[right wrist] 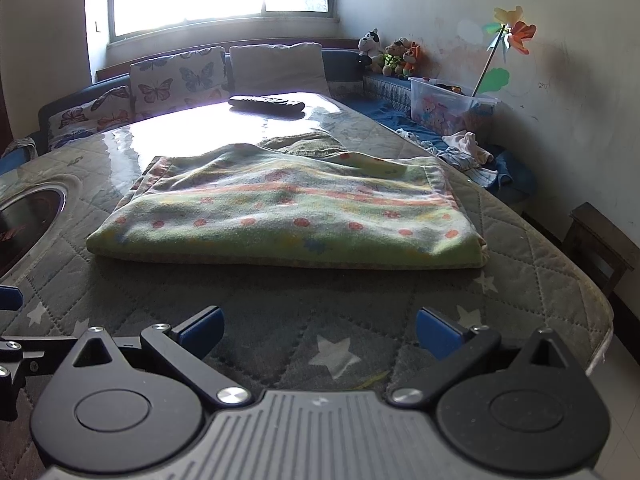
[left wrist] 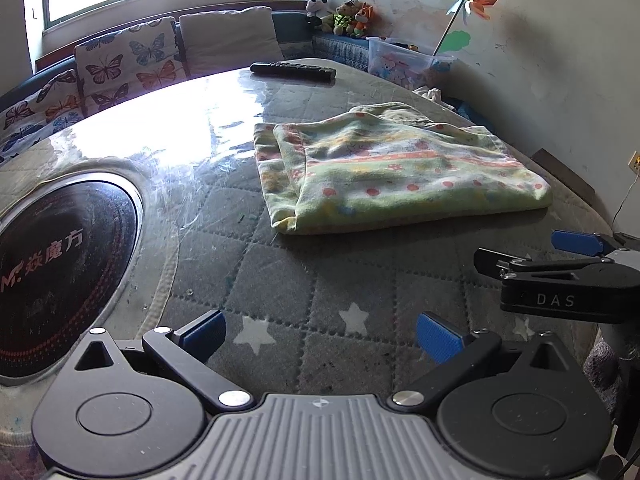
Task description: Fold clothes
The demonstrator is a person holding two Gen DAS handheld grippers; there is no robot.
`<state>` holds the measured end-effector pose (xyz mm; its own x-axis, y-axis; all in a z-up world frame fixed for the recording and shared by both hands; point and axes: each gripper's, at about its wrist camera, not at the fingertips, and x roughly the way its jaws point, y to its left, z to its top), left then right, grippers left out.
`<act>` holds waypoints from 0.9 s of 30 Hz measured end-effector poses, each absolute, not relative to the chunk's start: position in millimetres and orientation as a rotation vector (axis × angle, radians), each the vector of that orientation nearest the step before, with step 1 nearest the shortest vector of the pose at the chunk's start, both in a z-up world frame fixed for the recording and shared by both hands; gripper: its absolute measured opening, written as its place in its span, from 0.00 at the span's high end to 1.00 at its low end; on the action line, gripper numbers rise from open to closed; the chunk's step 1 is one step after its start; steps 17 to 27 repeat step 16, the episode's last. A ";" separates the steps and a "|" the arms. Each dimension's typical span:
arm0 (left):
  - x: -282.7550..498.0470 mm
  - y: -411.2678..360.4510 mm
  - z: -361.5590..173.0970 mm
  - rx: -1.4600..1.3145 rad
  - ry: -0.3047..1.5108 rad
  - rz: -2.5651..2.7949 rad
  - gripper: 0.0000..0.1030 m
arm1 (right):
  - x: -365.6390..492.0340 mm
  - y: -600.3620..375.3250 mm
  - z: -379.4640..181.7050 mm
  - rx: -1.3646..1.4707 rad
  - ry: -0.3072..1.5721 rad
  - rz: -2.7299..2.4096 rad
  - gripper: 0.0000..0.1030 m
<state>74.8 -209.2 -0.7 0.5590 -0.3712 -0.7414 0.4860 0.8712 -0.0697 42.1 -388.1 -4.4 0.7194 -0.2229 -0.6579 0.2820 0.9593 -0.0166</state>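
Note:
A green flowered cloth (left wrist: 396, 168) (right wrist: 288, 216) lies folded in a flat rectangle on the quilted table cover (left wrist: 320, 288) (right wrist: 280, 320), with a brownish garment (right wrist: 308, 142) tucked under its far edge. My left gripper (left wrist: 320, 334) hovers open over the cover, short of the cloth's near left corner, with nothing between its blue pads. My right gripper (right wrist: 320, 330) is open too, facing the cloth's near long edge from a short way back. In the left wrist view the right gripper (left wrist: 532, 250) enters from the right edge, its fingers apart.
A black round cooktop (left wrist: 60, 272) (right wrist: 28, 216) is set into the table at the left. A remote control (left wrist: 292, 70) (right wrist: 266, 103) lies at the far edge. Butterfly cushions (left wrist: 128, 60), soft toys (right wrist: 392, 56), a plastic bin (right wrist: 448, 108) and loose clothes (right wrist: 468, 152) line the bench behind and right.

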 end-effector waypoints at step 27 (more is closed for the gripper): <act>89.6 -215.9 -2.2 0.150 0.834 -0.511 0.00 | 58.3 -392.1 -8.5 0.109 0.726 -0.276 0.00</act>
